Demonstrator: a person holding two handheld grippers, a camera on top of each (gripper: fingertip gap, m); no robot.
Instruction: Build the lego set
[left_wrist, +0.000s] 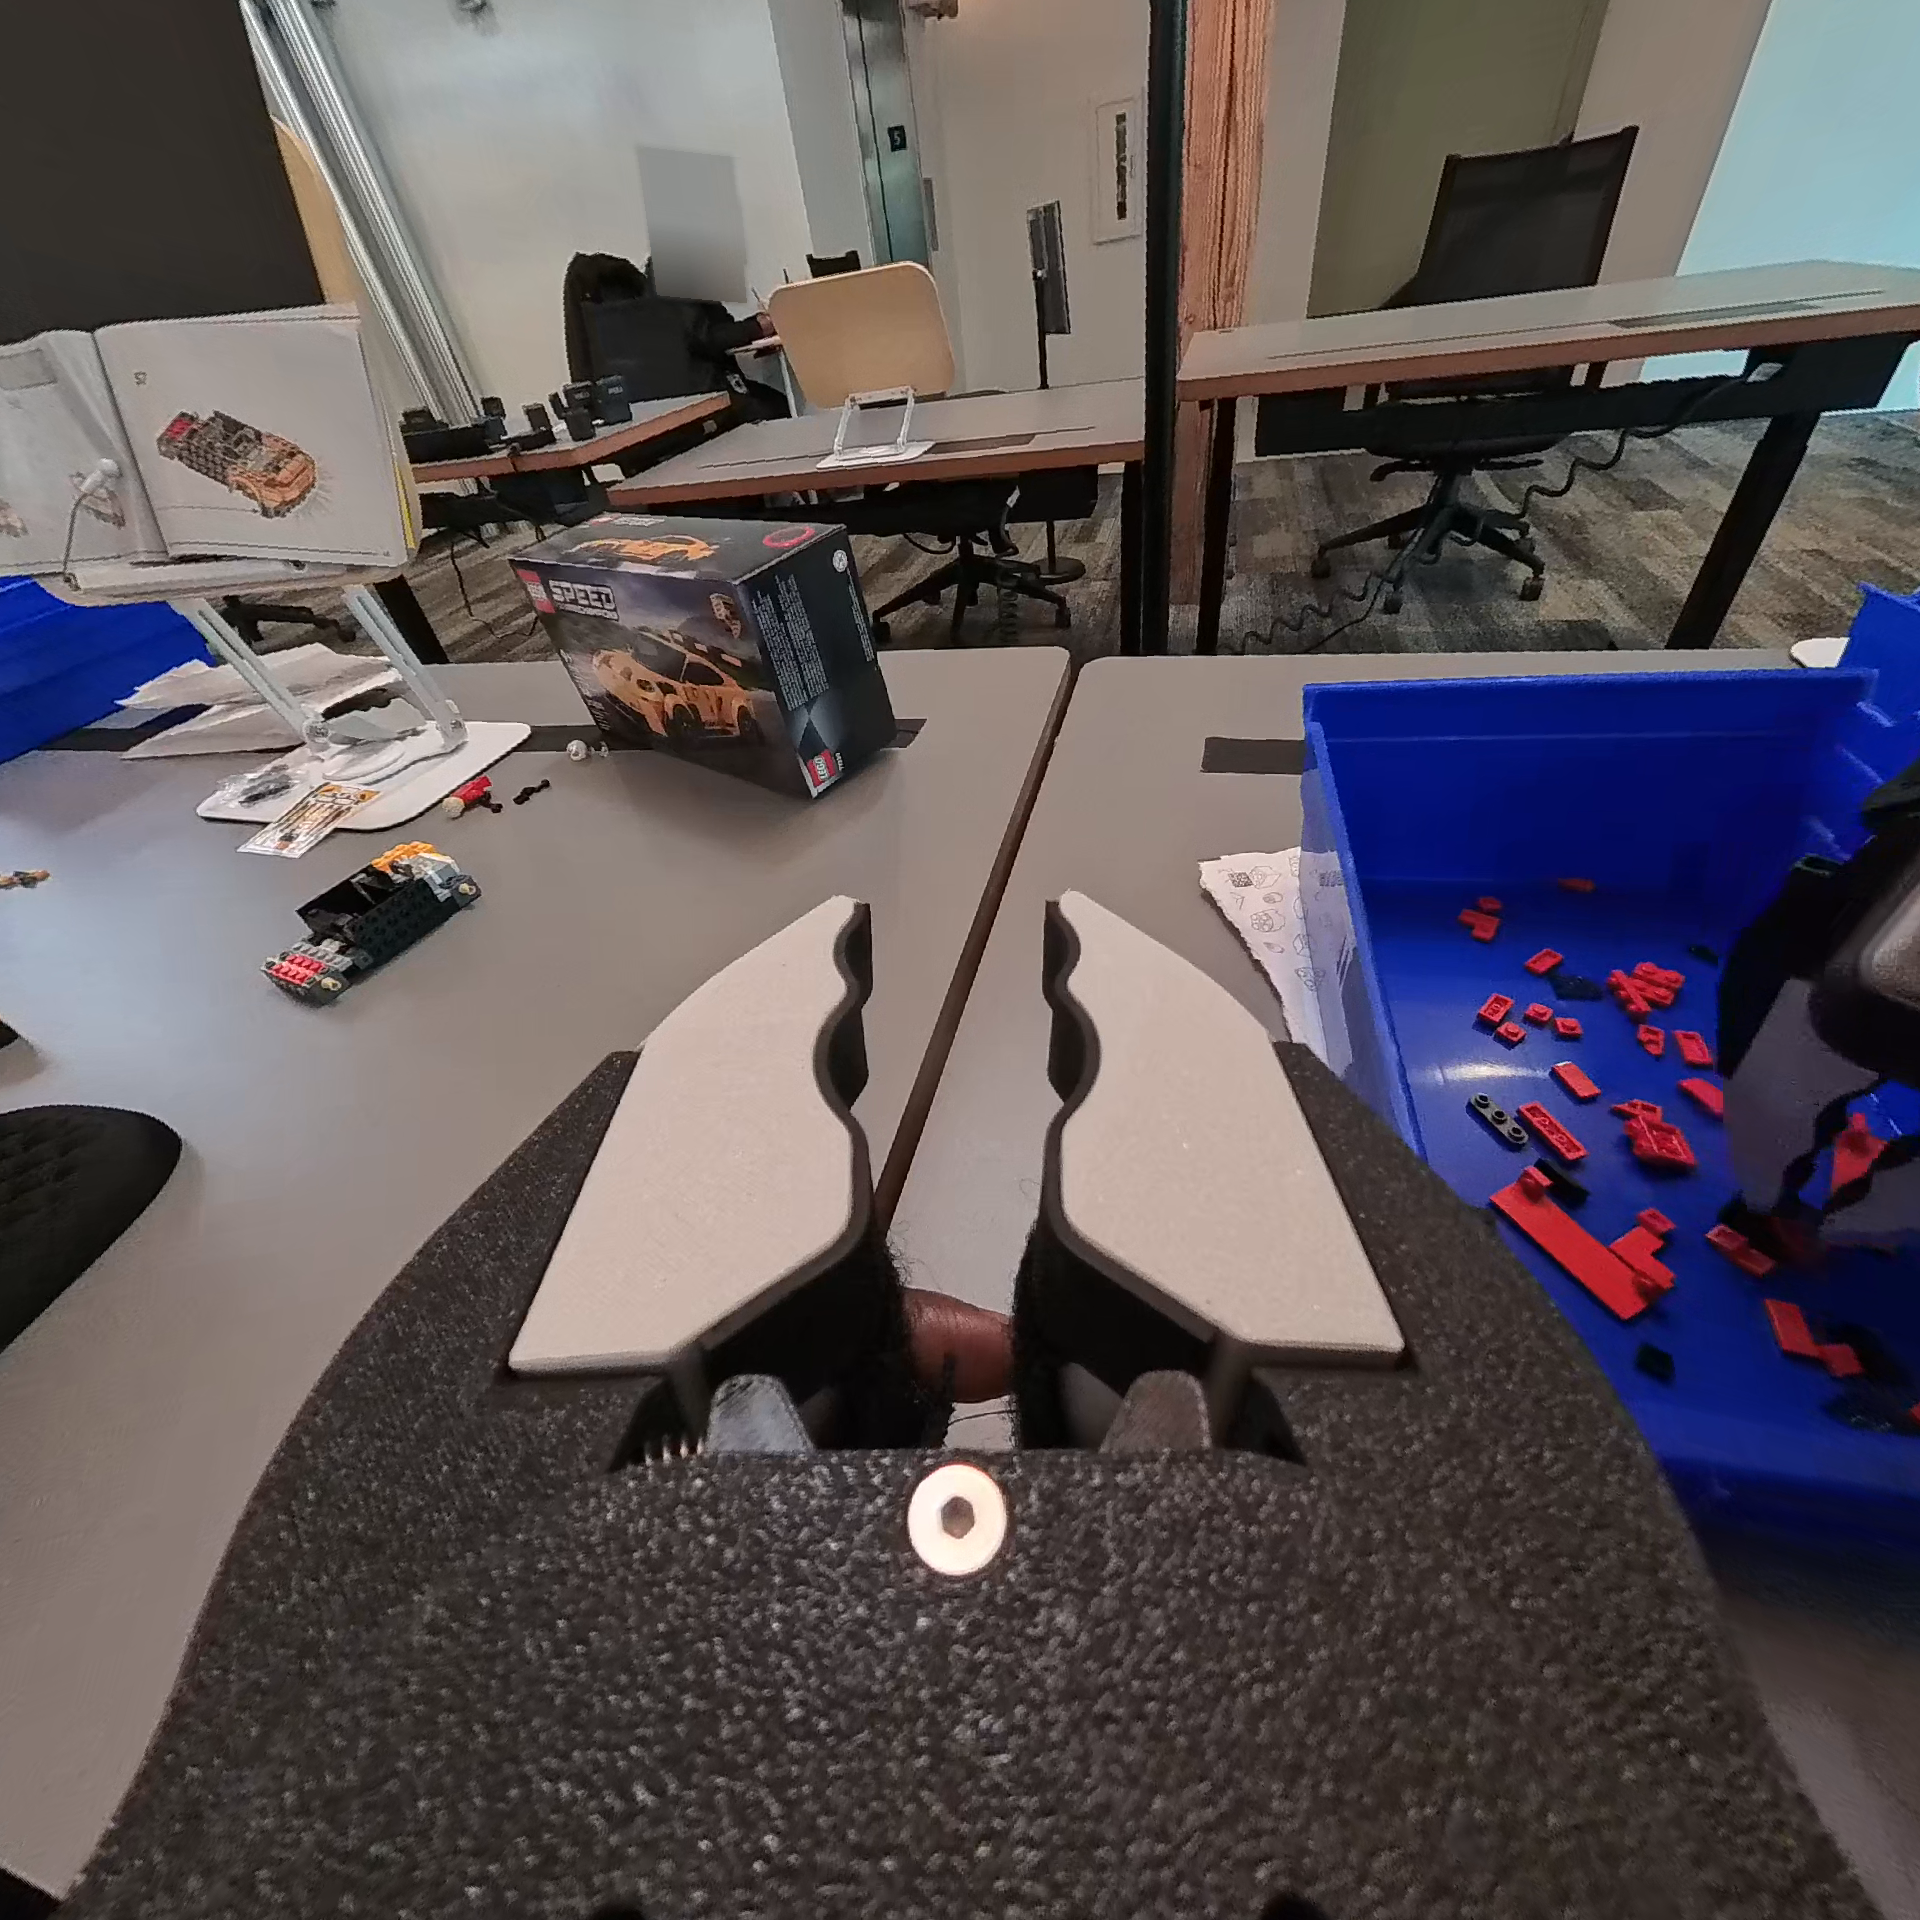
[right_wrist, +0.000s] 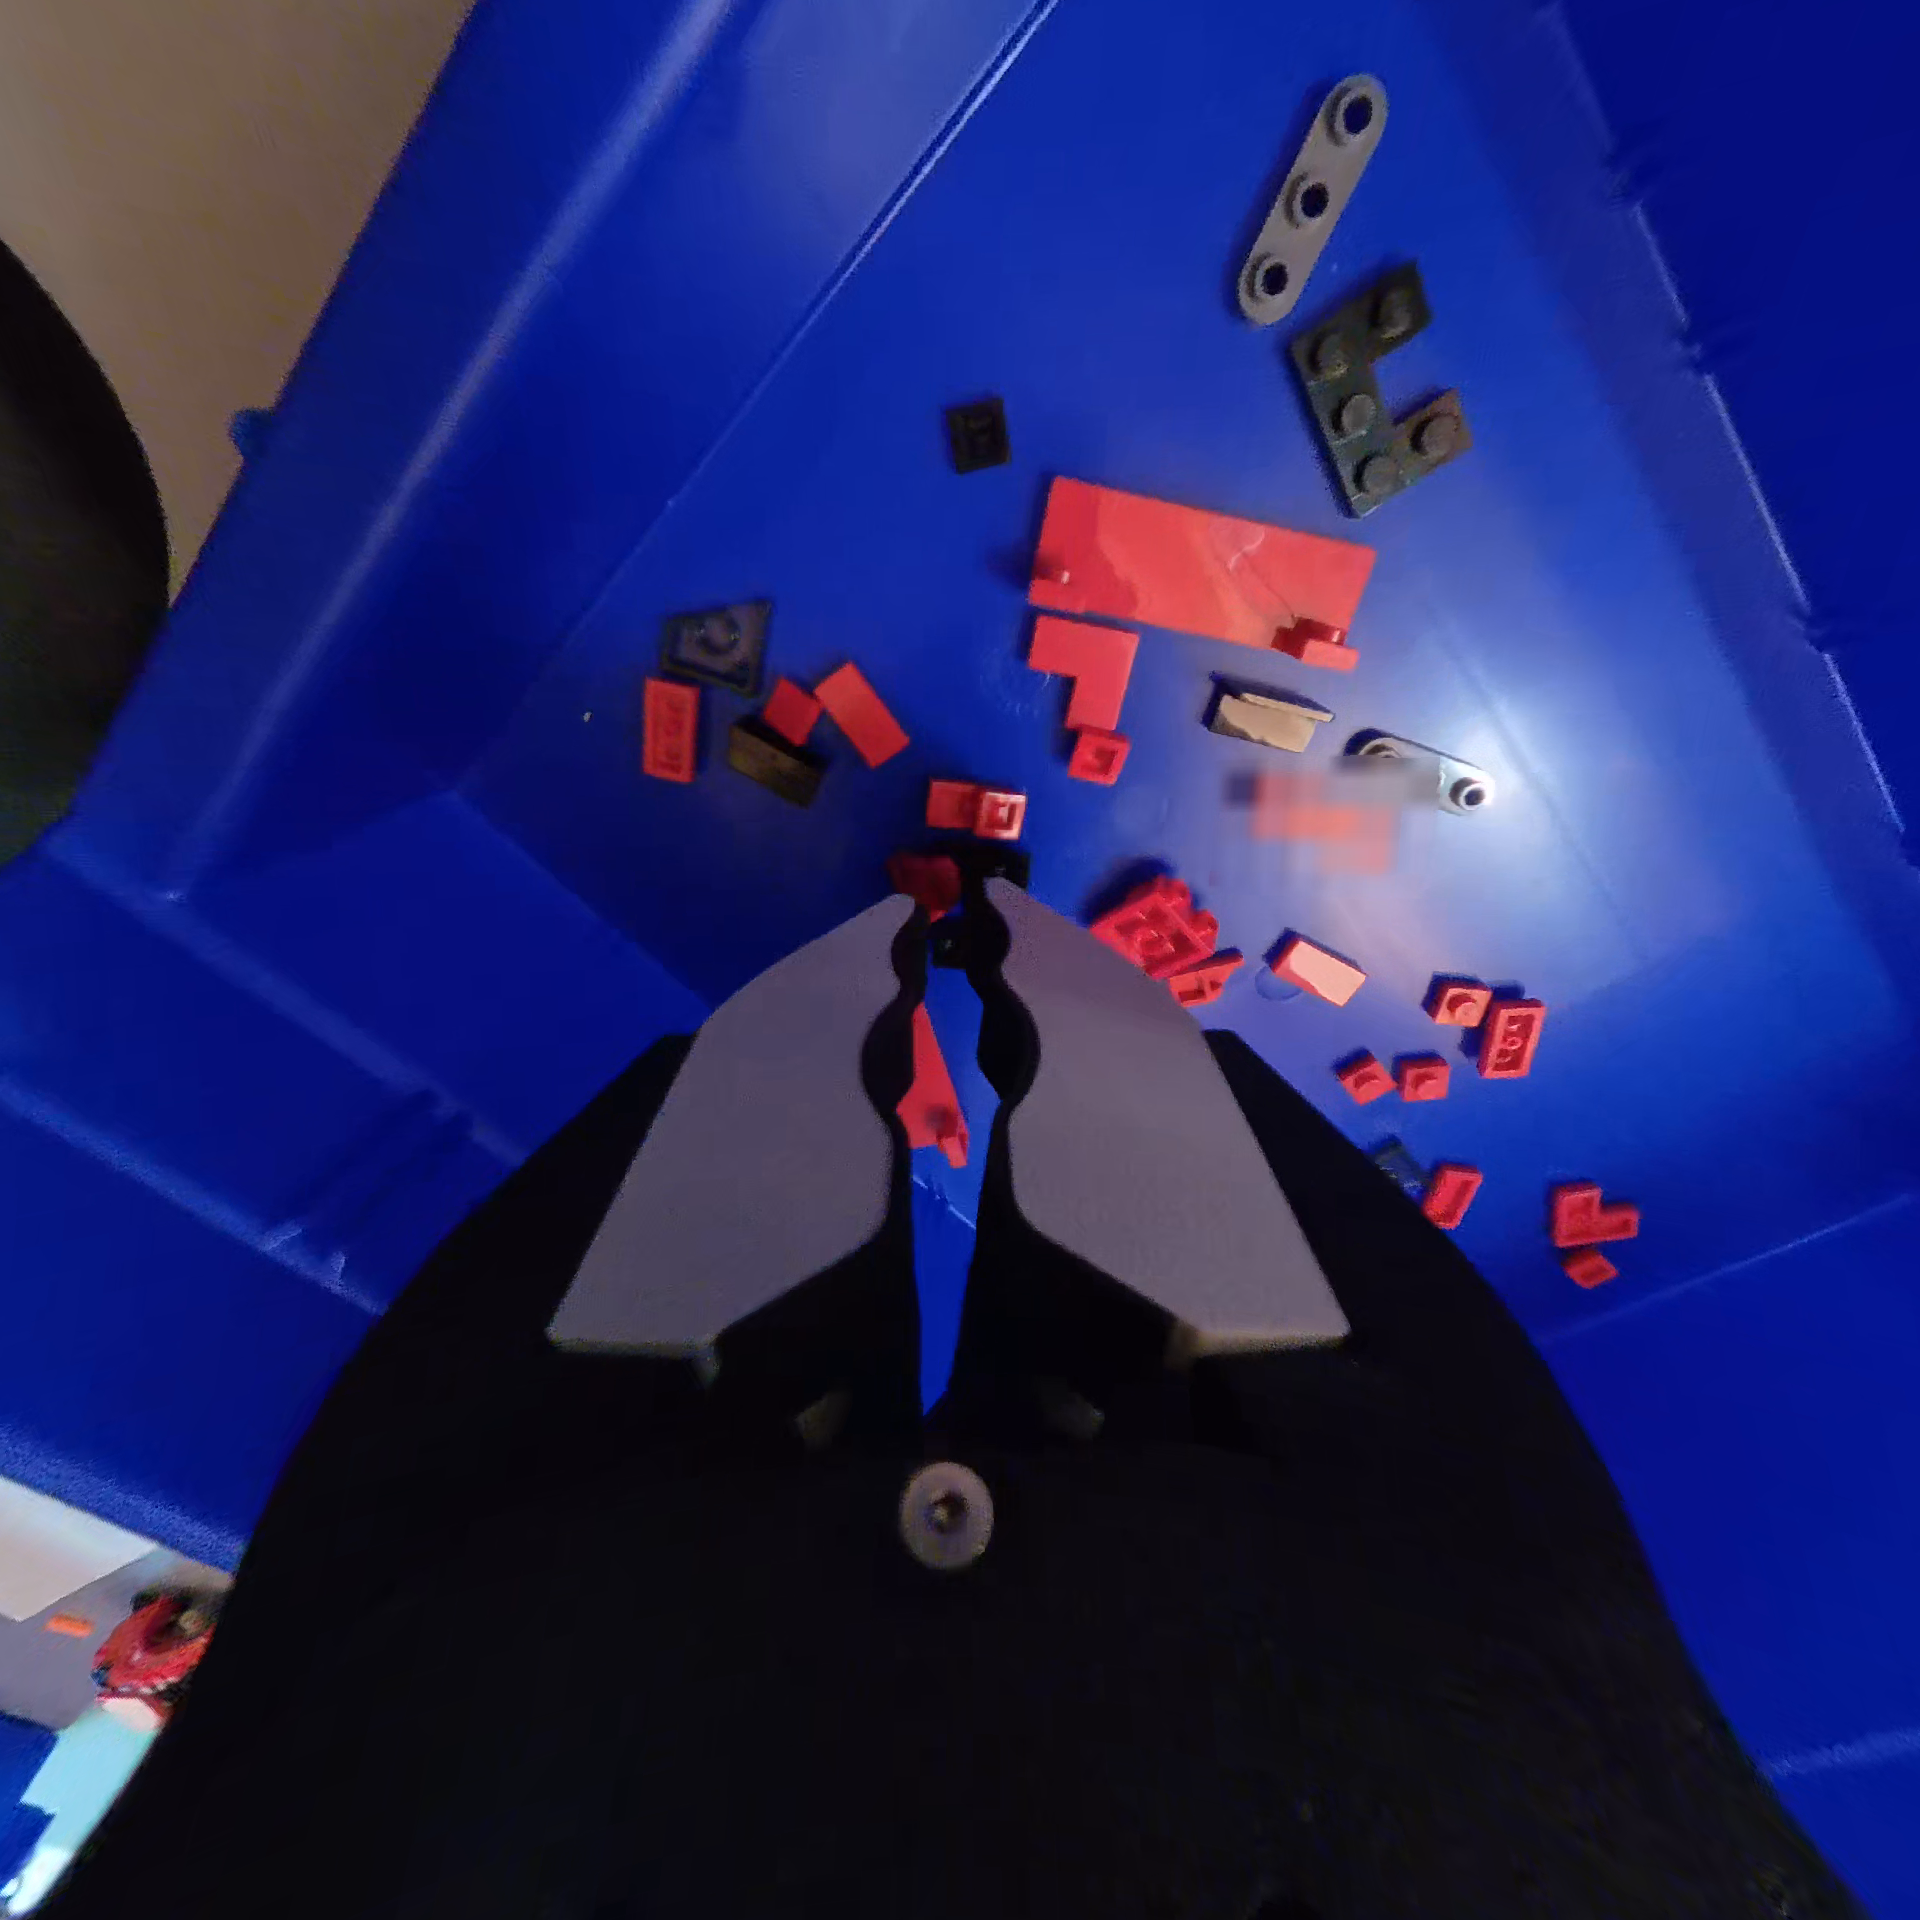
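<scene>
Surface (left_wrist: 644, 1091): grey, two slabs meeting at a seam; wide bare room ahead of the left gripper (left_wrist: 956, 914), jaws released, holding nothing
Bin (left_wrist: 1558, 790): blue, high walls, at the right edge; fetching step in hand
Car (left_wrist: 369, 920): part-built, well left of the bin, near the box (left_wrist: 717, 665)
Right gripper (right_wrist: 951, 894): down in the bin, jaws nearly closed about a small black piece (right_wrist: 948, 943); grasp not certain
Next, by judgement: pinch, lift clear of the wall, carry left
</scene>
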